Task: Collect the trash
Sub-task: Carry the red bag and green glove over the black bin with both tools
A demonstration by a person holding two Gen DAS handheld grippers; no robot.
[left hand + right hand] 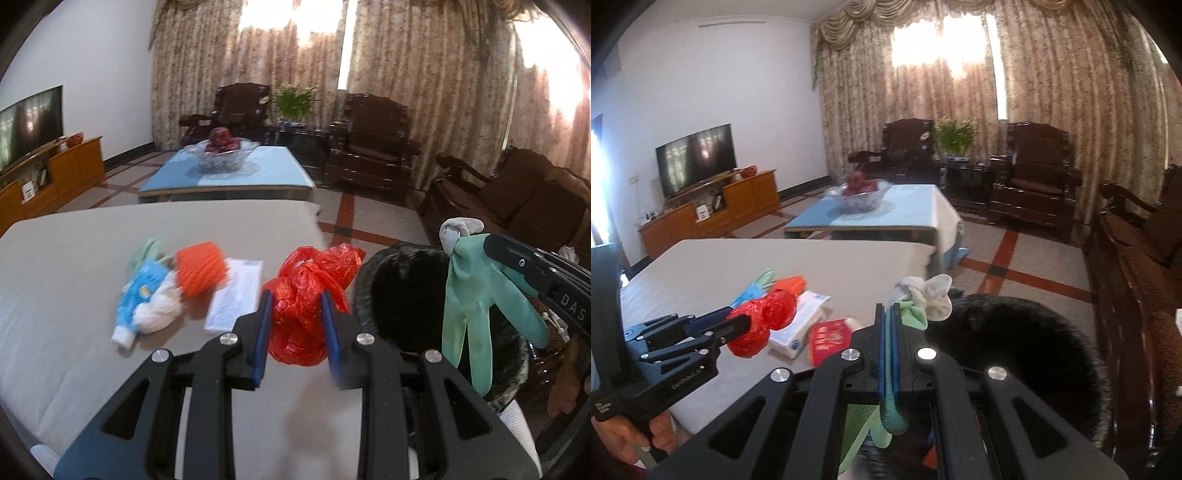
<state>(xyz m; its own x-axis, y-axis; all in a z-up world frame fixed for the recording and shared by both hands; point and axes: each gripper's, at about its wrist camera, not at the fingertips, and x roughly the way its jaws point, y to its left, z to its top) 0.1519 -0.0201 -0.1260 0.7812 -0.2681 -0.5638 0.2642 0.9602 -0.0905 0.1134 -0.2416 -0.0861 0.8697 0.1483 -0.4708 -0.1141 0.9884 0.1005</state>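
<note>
We have the left gripper (295,325) pinching the crumpled red plastic bag (308,295) just above the grey table (74,266); our right gripper (888,332), pressed together, dangles a limp green rubber glove (476,291) over the black bin (402,295). Both seem light, soft, slippery: grab bunched folds.

Backlit curtain glare, fisheye warp

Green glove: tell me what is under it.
The green glove, held by the right gripper, hangs over the black bin. The bin's dark inside hides any contents.
</note>
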